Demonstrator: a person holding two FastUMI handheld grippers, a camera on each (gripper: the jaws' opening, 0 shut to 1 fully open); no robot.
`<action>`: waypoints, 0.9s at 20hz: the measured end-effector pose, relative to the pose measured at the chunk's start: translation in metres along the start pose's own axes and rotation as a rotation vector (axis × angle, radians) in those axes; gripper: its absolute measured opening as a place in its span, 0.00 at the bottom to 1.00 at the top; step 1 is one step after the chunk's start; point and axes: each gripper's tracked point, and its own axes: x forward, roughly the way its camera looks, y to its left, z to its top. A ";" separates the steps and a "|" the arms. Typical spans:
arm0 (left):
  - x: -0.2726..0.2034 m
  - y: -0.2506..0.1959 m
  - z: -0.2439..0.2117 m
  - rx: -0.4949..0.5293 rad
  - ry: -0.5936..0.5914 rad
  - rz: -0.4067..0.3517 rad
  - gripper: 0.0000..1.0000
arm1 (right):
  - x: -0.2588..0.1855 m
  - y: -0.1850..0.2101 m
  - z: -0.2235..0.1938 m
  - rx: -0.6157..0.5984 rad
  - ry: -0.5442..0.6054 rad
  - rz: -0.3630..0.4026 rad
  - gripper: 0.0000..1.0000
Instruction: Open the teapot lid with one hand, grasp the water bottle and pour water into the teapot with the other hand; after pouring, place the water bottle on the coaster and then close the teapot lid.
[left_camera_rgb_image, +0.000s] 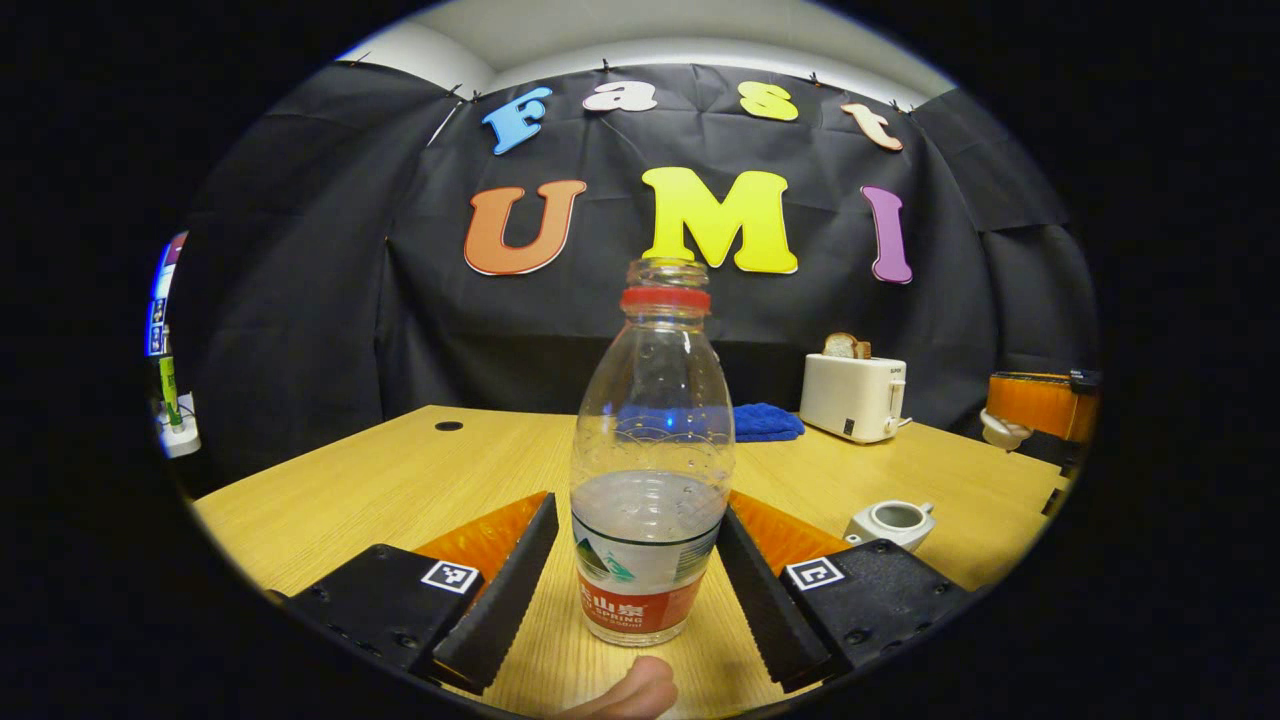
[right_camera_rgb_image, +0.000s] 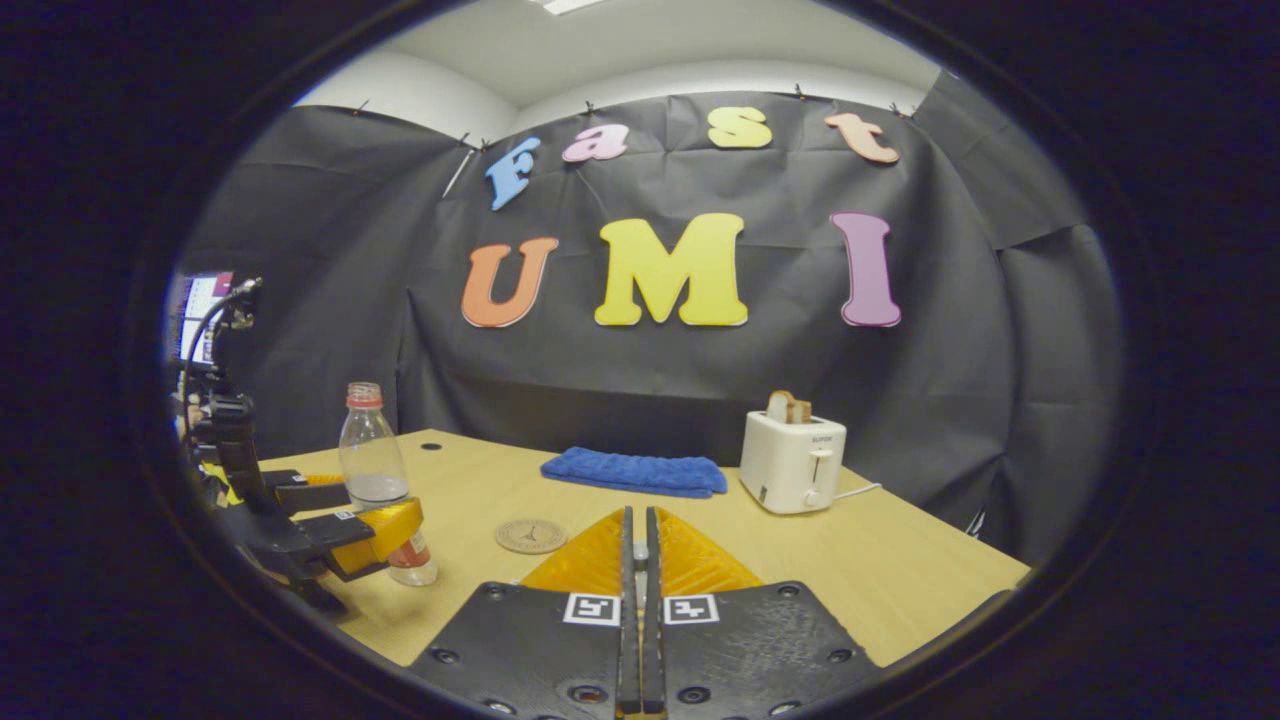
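Spread fingers of the left gripper (left_camera_rgb_image: 648, 590) sit either side of the water bottle (left_camera_rgb_image: 650, 480), not squeezing yet. Next, squeeze it. Right gripper (right_camera_rgb_image: 636, 560) fingers are pressed together. Teapot (left_camera_rgb_image: 892, 523) stands right of the bottle, lid off.

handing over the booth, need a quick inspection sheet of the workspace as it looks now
surface: wooden table, light grain.
job's things: water bottle upright, uncapped, partly filled; teapot lidless; coaster bare.
clutter: blue towel; toaster with bread.
grippers: left gripper open around the bottle, not touching; right gripper shut, empty.
cables: white cord from the toaster.
surroundings: black cloth wall.
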 end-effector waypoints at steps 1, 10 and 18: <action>0.001 0.000 0.001 0.014 0.002 -0.002 0.94 | 0.000 -0.004 0.001 0.010 -0.001 -0.003 0.01; -0.013 0.001 0.011 0.271 0.073 0.075 0.78 | 0.001 -0.042 -0.007 0.028 0.042 -0.044 0.01; -0.022 -0.015 0.023 0.658 0.127 0.114 0.78 | -0.002 -0.068 -0.013 0.041 0.039 -0.056 0.01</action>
